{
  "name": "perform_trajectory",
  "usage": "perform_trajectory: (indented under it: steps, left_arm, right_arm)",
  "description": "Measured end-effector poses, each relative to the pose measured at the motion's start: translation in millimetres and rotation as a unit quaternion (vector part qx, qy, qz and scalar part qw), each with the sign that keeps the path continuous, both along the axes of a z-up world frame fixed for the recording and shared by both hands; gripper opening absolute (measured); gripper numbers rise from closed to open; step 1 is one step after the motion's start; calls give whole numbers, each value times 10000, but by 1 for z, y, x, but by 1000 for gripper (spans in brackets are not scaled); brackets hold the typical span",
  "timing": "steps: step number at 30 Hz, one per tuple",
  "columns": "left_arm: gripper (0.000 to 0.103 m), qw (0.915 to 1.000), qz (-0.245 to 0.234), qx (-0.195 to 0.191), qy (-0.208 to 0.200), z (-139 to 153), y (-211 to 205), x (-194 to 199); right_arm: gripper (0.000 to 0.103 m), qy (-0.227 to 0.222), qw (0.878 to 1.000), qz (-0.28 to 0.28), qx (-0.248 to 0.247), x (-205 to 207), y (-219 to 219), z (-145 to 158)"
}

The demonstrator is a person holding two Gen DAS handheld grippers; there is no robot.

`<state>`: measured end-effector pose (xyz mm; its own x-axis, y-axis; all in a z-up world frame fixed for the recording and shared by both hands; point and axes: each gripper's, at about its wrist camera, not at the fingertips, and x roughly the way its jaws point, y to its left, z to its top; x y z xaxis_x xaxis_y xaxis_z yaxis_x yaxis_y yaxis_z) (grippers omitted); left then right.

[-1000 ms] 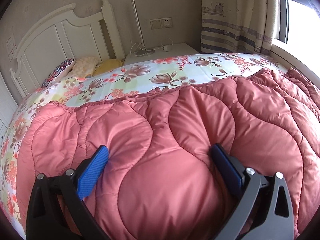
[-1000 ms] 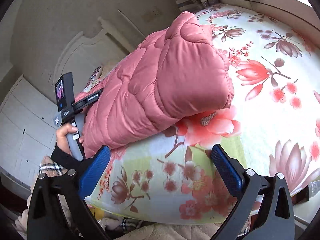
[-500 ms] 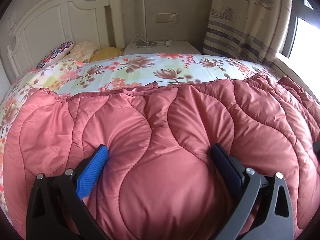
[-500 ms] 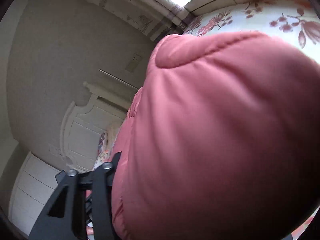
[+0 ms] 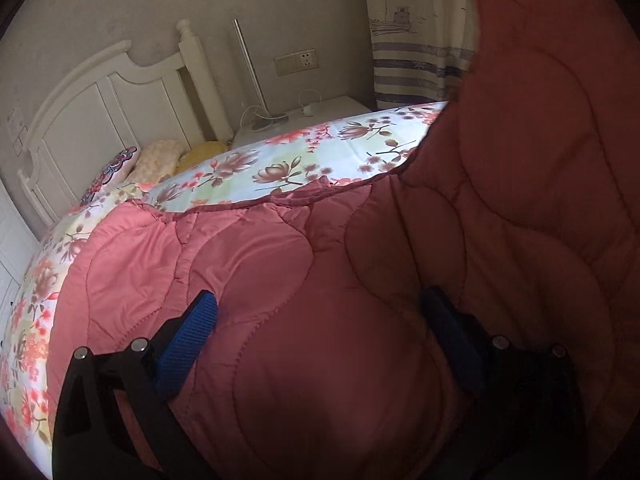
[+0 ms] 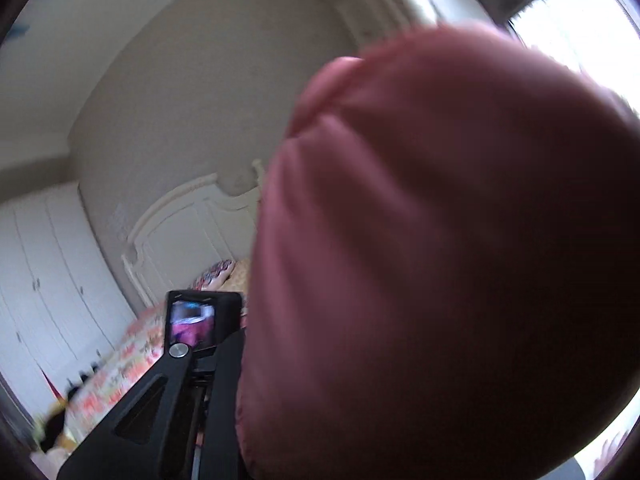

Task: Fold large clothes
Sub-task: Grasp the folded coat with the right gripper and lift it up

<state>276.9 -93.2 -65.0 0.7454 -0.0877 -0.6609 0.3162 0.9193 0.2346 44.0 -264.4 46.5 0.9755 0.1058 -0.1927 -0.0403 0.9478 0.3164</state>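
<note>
The pink quilted coat (image 5: 328, 320) lies across the floral bed (image 5: 280, 160), its fold only begun: the left gripper (image 5: 320, 320) is spread wide around one puffy end, while the right gripper (image 6: 224, 392), just closing, pinches the raised far end.

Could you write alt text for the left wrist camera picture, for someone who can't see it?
A puffy pink quilted coat bulges between the wide-set blue fingers of the left gripper, its right side lifted high. Behind lie a floral bedsheet, white headboard and striped curtain.
</note>
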Motion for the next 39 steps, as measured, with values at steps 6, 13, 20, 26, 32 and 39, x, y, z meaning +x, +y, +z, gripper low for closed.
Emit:
perform_trajectory:
  steps: [6, 13, 20, 26, 32, 39]
  left_arm:
    - [101, 9966, -131, -735, 362, 2, 23, 7]
    - [100, 9392, -318, -3415, 188, 15, 104, 0]
    - [101, 8834, 1420, -4314, -1152, 74, 214, -39]
    - [100, 8871, 2512, -3859, 328, 29, 276, 10]
    - [100, 8565, 2554, -4485, 92, 15, 318, -15]
    - [100, 9052, 2175, -3630, -402, 73, 344, -27]
  right_arm:
    - [32, 5, 9970, 160, -751, 16, 68, 8]
    - [32, 44, 9966, -114, -810, 26, 91, 13]
    - [32, 270, 9930, -505, -1036, 34, 95, 7]
    - [33, 519, 9752, -997, -1909, 53, 153, 3]
    - [35, 755, 9239, -768, -3672, 101, 257, -24]
    - [45, 564, 7822, -65, -6204, 114, 370, -138]
